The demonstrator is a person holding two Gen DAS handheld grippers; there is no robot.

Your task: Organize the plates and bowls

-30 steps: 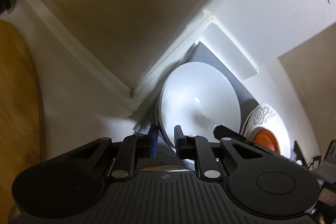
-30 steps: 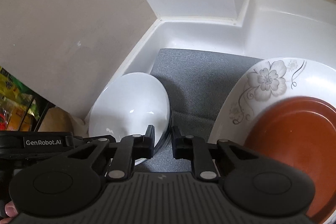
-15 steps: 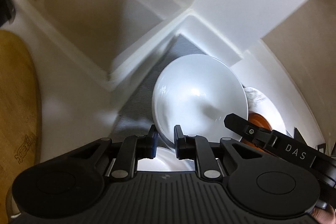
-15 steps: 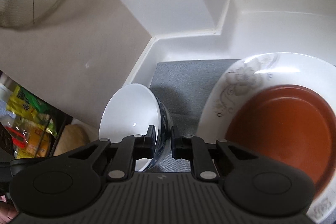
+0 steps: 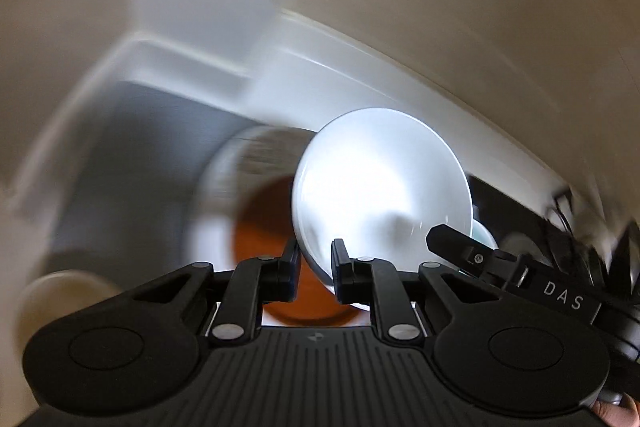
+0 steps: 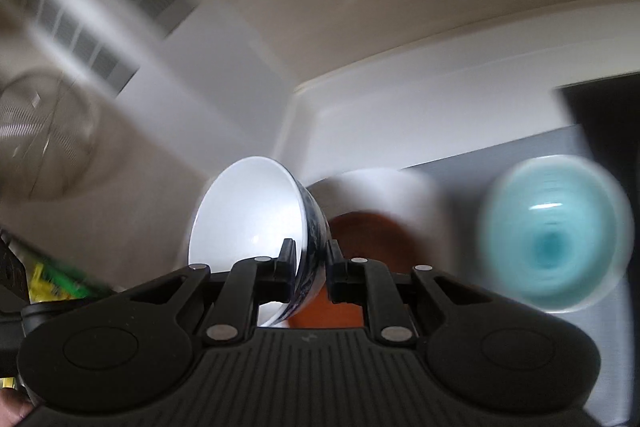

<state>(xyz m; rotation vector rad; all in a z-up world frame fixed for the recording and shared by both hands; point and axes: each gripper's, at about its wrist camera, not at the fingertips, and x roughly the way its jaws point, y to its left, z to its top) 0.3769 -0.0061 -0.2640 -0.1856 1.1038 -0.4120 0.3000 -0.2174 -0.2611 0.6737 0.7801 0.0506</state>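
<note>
My left gripper is shut on the rim of a white bowl and holds it in the air, tilted. My right gripper is shut on the rim of a white bowl with a blue patterned outside, also lifted and tilted. Below, blurred, lies a white floral plate with a brown plate on it; the brown plate also shows in the right wrist view. A teal bowl sits at the right on the grey mat.
The other gripper's black body marked DAS reaches in at the right of the left wrist view. The white tray wall borders the grey mat. A metal mesh strainer hangs at the left. Both views are motion-blurred.
Both grippers have lifted their bowls off the mat and swung to the right, over the brown plate. The teal bowl has come into the right wrist view.
</note>
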